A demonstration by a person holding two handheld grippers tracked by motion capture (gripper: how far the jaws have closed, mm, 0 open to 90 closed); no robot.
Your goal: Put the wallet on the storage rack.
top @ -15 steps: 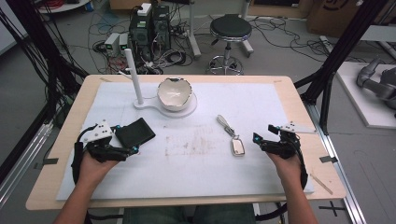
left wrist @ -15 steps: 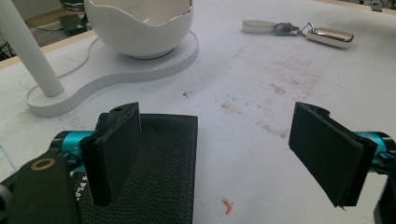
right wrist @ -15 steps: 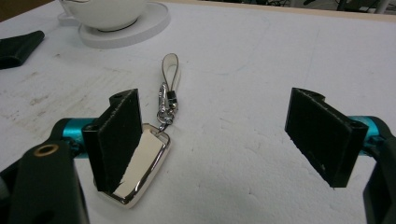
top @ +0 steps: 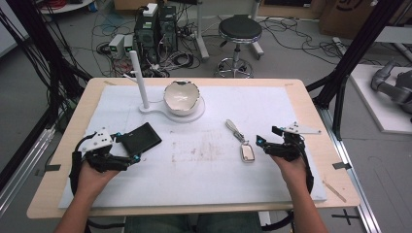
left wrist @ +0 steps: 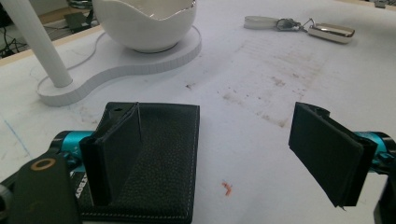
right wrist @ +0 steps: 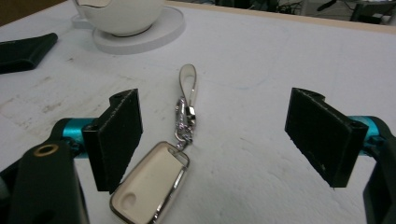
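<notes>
Jaws spread wide, left gripper (left wrist: 217,154) beside wallet (left wrist: 159,158), right gripper (right wrist: 215,140) over key fob (right wrist: 149,189)

A black wallet (top: 141,137), a white bowl (top: 181,96), a silver key fob (top: 247,152), and a stained white mat (top: 204,145).

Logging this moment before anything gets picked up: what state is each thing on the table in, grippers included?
Left gripper: open, one jaw over the wallet.
Right gripper: open, jaws either side of the key fob.
Wallet: closed, flat on the mat.
Key fob: lying flat, strap stretched out.
Bowl: upright on its white stand.
</notes>
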